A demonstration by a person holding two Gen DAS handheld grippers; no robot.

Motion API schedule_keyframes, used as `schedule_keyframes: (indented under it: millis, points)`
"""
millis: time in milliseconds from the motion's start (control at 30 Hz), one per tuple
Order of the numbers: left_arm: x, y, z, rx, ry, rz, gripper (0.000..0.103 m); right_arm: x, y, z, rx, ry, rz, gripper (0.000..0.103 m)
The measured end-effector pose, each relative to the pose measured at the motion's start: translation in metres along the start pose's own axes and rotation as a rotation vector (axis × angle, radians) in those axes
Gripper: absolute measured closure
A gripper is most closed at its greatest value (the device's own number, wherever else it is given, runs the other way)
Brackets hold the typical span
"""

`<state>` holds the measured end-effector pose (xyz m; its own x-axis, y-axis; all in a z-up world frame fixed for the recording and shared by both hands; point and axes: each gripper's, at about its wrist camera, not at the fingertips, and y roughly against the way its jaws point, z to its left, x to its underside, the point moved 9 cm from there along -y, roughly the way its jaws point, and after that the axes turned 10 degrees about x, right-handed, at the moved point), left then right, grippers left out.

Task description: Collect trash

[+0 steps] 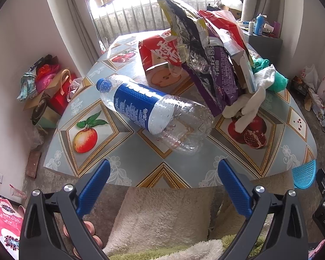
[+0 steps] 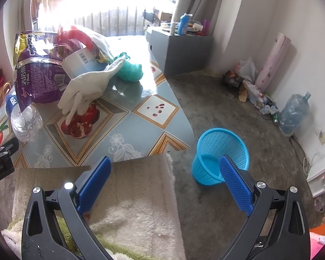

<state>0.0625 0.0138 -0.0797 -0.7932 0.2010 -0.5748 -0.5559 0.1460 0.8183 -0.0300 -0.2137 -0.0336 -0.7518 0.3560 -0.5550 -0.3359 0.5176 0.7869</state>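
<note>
Bottle (image 1: 153,110) lying on table (image 1: 127,162); left gripper (image 1: 162,173) spread wide, empty

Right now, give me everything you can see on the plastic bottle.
The bottle is clear, ribbed plastic with a blue cap and a blue wrap label with white print. It looks empty, with droplets on the inside. It lies on its side on the table, cap towards the far left, base towards the near right. Its base end sits close to the purple bag; contact is unclear. In the right wrist view only its base end shows, partly under that bag. Neither claw touches it.
</note>
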Motion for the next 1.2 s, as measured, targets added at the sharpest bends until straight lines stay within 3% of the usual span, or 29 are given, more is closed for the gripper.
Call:
schedule_keyframes:
  millis: [1200]
  points:
    - [0.007,0.001,0.009,-0.012,-0.002,0.014,0.006,0.004,-0.001,0.002,-0.029,-0.007,-0.002,0.008]
